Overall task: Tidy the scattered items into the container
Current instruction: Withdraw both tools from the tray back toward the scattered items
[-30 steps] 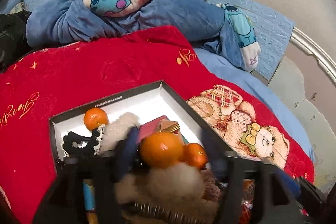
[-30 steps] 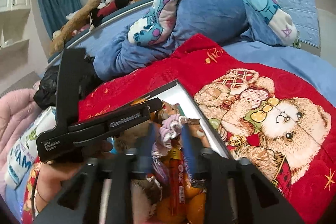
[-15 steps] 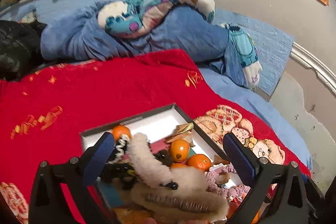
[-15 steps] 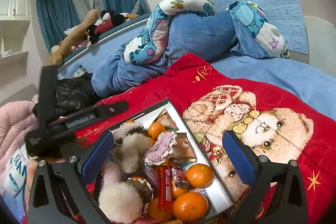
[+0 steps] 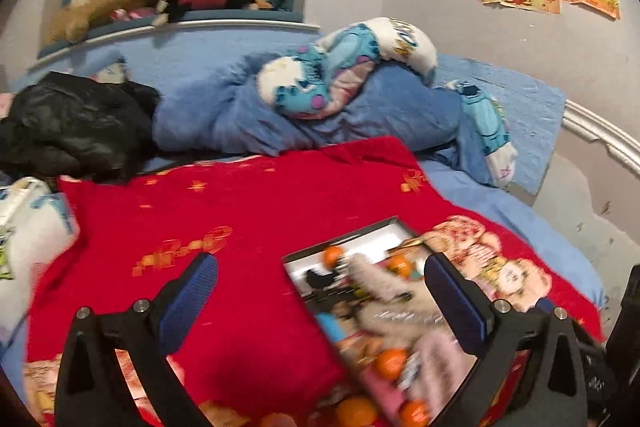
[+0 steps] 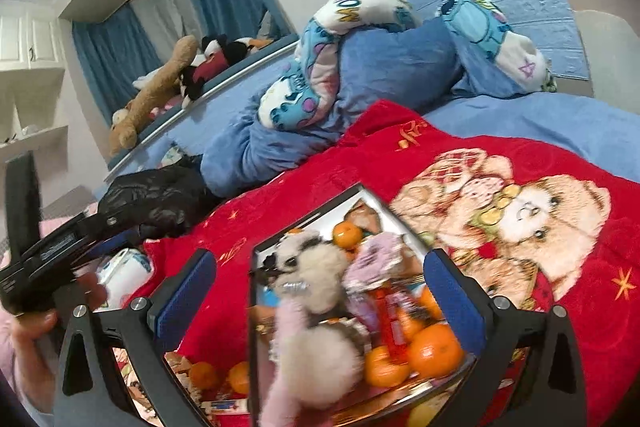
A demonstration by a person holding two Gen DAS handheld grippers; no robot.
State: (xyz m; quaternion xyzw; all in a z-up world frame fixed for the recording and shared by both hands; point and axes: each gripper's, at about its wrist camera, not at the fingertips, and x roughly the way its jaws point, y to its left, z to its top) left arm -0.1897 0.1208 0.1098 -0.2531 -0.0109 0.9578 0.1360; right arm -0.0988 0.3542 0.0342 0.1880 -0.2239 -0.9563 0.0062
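The box point(image 6: 256, 311) on the red blanket point(image 6: 560, 267) is heaped with tangerines, plush toys and snacks. Two tangerines point(image 6: 224, 377) lie just outside its left wall. Left claw point(image 5: 320, 291) and right claw point(image 6: 320, 289) have just opened wide and hold nothing.

A shallow dark-rimmed box point(image 6: 362, 191) with a white interior lies flat on the bed, packed with oranges point(image 6: 434, 350), fluffy cream plush items point(image 6: 320, 269) and a red snack packet point(image 6: 390, 323). Two oranges point(image 6: 204, 375) lie outside, beside its left edge.
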